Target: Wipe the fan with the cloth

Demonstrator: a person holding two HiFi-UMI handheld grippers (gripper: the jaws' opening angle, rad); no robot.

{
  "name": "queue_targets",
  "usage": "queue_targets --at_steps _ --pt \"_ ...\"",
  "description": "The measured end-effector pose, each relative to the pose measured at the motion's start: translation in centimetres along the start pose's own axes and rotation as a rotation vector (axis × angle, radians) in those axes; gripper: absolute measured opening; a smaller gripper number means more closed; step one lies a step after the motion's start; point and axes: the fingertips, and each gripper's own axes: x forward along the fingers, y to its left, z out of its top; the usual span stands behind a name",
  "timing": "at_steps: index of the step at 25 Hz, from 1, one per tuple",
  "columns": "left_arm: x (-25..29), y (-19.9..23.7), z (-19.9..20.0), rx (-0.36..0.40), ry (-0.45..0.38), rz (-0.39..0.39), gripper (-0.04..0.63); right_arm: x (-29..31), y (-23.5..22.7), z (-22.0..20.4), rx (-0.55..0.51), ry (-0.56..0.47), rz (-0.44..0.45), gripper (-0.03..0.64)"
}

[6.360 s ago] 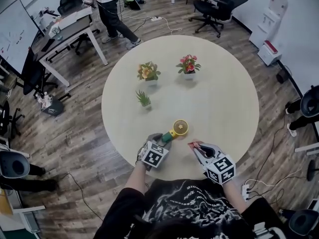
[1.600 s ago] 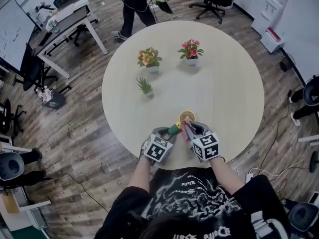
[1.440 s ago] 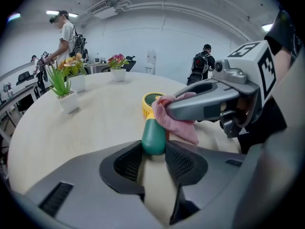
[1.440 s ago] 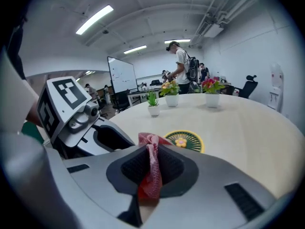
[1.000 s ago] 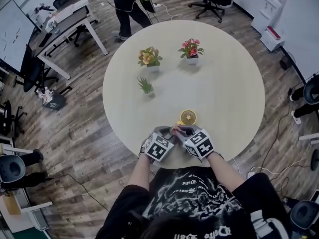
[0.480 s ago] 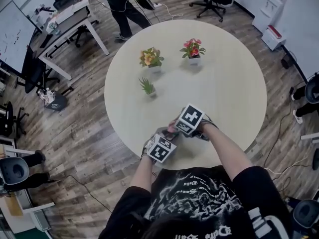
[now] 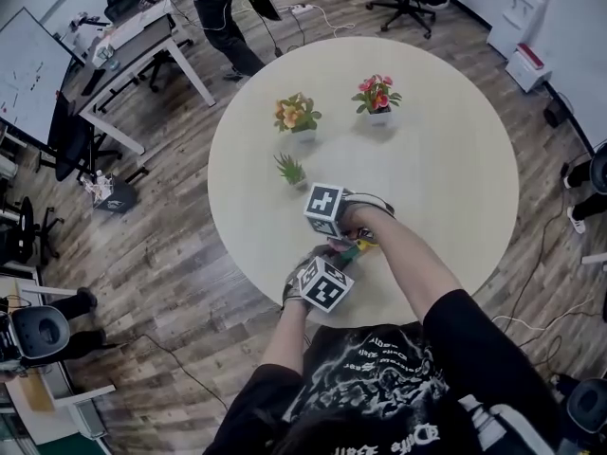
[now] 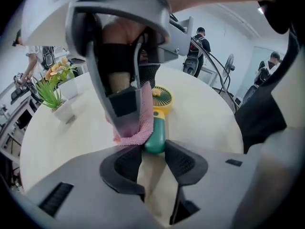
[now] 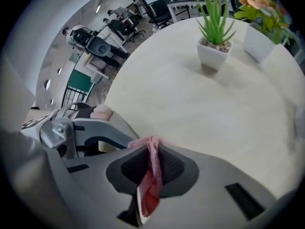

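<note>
The round table (image 7: 446, 140) has both grippers close together near its front edge, the right one reaching in from above the left. The left gripper (image 8: 153, 152) has its jaws closed on the butt end of the fan's (image 8: 158, 120) green handle, and the yellow head lies on the tabletop beyond the jaw tips (grille facing up). The right gripper (image 9: 153, 151) pinches the pink cloth (image 9: 151, 175) tight between its pads, and the cloth hangs down against the left side of the handle, just ahead of the left jaws.
</note>
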Motion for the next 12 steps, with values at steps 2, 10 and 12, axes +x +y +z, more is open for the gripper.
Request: queue_targets --at_steps 2,10,12 --pt "0.1 -0.1 0.0 -0.009 -0.001 0.002 0.172 0.0 -0.2 -0.4 -0.102 0.074 -0.045 0.049" --pt "0.0 -0.1 0.0 -0.022 0.015 -0.009 0.17 0.4 -0.4 -0.5 -0.22 0.173 -0.083 0.046" --pt "0.1 -0.1 0.1 -0.012 0.011 -0.002 0.171 0.9 -0.1 0.0 -0.171 0.13 -0.033 0.044"
